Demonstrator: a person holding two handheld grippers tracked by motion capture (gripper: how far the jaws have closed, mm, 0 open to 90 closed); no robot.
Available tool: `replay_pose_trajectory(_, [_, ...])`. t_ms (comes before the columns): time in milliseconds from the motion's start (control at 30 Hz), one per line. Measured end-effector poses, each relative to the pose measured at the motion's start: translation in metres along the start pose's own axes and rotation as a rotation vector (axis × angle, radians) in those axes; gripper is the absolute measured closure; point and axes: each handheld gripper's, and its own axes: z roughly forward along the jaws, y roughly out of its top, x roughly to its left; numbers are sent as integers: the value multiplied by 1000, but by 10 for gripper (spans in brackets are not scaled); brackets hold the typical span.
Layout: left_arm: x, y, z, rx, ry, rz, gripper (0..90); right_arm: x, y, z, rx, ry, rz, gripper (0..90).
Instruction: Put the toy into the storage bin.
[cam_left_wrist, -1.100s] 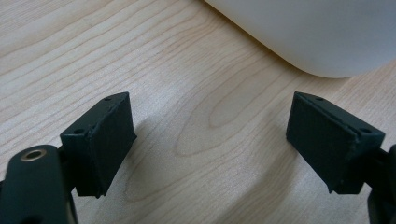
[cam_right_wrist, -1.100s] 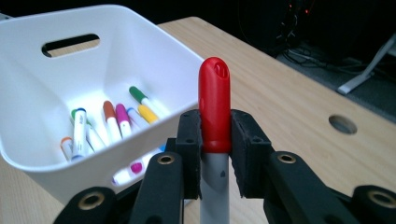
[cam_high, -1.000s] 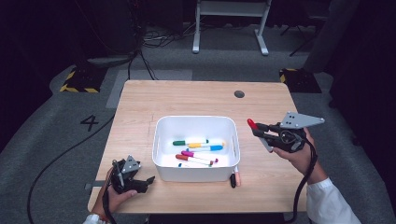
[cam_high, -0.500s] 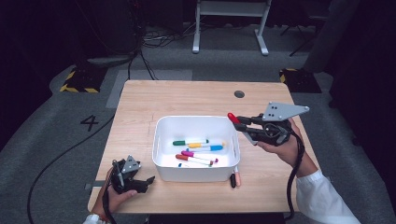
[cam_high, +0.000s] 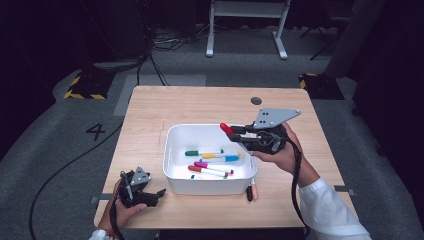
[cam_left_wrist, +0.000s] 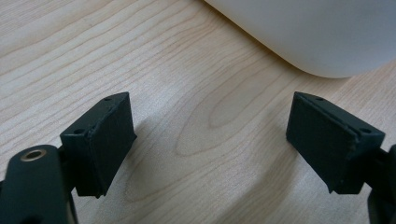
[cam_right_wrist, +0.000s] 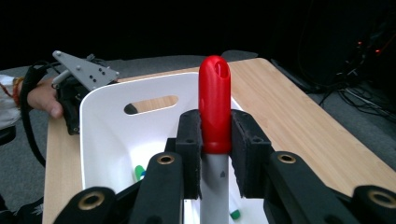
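While several markers (cam_high: 210, 161) already lie in the tub (cam_high: 172, 150), right gripper (cam_high: 239, 133) clamps a red-capped marker (cam_high: 226, 128) above it; two pens (cam_high: 251, 191) remain outside. Left gripper (cam_high: 159, 193) rests with jaws apart, empty.

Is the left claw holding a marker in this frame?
No: in the left gripper view the left claw stands open over bare table, with nothing between its pads, beside the white bin.

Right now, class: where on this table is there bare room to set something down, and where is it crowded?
Bare wood runs along the table's far edge beyond the white bin, and down the left side. Crowded: inside the bin with its markers, and the front right, where two markers lie by the right gripper's hand.
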Motion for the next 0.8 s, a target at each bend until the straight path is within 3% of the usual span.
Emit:
replay_pose_trajectory(233, [0,0,0,0,2,0,153,8,0,19,38,34,-15,750])
replay_pose_trajectory(500, [0,0,0,0,0,0,153,19,-9,45,120,77,-40,750])
replay_pose_trajectory(533, [0,0,0,0,1,1,153,19,-12,52,155,86,-41,750])
replay_pose_trajectory(800, [0,0,0,-1,2,1,153,24,-23,71,281,144,-57,750])
